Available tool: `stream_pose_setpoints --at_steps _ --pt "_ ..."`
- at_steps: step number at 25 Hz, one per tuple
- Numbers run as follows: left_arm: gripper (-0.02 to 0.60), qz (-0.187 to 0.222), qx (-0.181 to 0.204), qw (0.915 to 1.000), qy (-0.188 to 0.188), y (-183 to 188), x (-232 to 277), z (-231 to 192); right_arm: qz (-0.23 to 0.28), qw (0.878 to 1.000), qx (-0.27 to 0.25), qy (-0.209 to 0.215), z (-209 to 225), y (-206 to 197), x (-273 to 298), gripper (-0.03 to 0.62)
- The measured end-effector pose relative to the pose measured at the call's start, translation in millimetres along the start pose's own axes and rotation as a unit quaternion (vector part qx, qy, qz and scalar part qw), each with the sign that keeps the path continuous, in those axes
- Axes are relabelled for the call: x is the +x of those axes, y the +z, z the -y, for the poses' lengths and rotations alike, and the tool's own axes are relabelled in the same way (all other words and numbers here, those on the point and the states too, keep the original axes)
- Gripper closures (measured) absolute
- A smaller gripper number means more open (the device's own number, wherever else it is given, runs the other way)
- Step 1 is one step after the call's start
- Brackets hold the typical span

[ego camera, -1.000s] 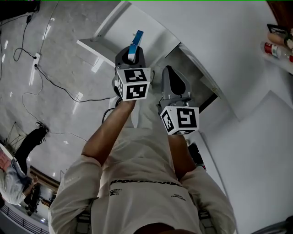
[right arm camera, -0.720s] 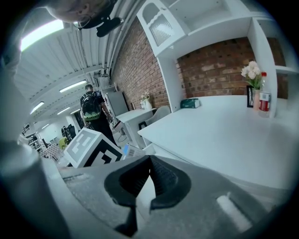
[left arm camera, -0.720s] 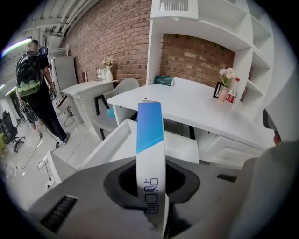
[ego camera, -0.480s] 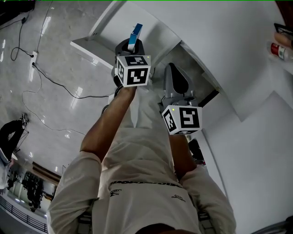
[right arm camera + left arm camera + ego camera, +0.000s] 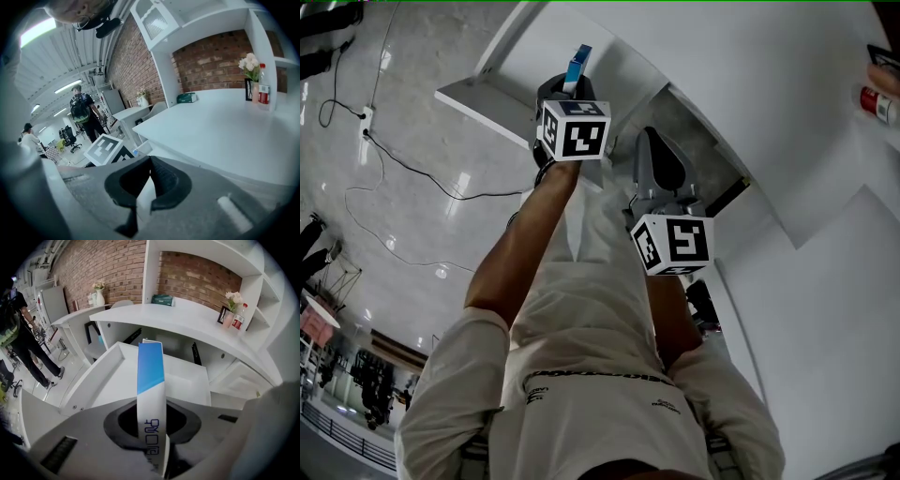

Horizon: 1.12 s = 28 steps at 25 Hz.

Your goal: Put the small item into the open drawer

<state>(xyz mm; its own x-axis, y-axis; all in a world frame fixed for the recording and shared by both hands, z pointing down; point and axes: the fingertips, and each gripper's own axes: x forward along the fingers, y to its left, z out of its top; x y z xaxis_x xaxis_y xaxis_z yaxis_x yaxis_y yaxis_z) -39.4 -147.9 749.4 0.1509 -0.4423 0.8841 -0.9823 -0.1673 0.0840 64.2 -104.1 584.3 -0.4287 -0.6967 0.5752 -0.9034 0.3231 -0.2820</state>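
My left gripper (image 5: pixel 570 92) is shut on a small flat box (image 5: pixel 578 62), blue at its far end and white with print near the pads. In the left gripper view the box (image 5: pixel 150 376) stands up edge-on between the jaws of that gripper (image 5: pixel 152 420), over the near part of the open white drawer (image 5: pixel 190 378). The head view shows this drawer (image 5: pixel 478 101) pulled out from under the white desk (image 5: pixel 787 84). To the right, my right gripper (image 5: pixel 661 167) hangs lower. Its jaws (image 5: pixel 149 171) meet at the tips with nothing in them.
On the desk top stand a tissue box (image 5: pixel 162 299), a vase of flowers (image 5: pixel 231 310), a bottle (image 5: pixel 240 317) and a small frame. People (image 5: pixel 21 338) stand on the shiny floor at left, where cables (image 5: pixel 403 164) run. A brick wall backs the desk.
My left gripper has carried the box a little up and forward over the drawer. The right gripper has hardly moved.
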Motion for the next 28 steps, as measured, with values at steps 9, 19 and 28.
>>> stream_pose_setpoints --at_steps 9,19,28 --pt "0.506 -0.037 0.012 0.9992 0.006 -11.4 32.0 -0.2 -0.007 1.000 0.001 -0.004 10.5 -6.2 7.9 0.599" --pt "0.506 -0.073 0.010 0.9972 0.007 -27.0 59.8 -0.2 -0.014 1.000 0.008 -0.011 23.6 -10.9 13.5 0.599" --pt "0.502 -0.098 -0.002 0.9952 0.004 -40.1 78.5 -1.5 -0.021 1.000 0.015 -0.015 36.3 -15.5 16.0 0.597"
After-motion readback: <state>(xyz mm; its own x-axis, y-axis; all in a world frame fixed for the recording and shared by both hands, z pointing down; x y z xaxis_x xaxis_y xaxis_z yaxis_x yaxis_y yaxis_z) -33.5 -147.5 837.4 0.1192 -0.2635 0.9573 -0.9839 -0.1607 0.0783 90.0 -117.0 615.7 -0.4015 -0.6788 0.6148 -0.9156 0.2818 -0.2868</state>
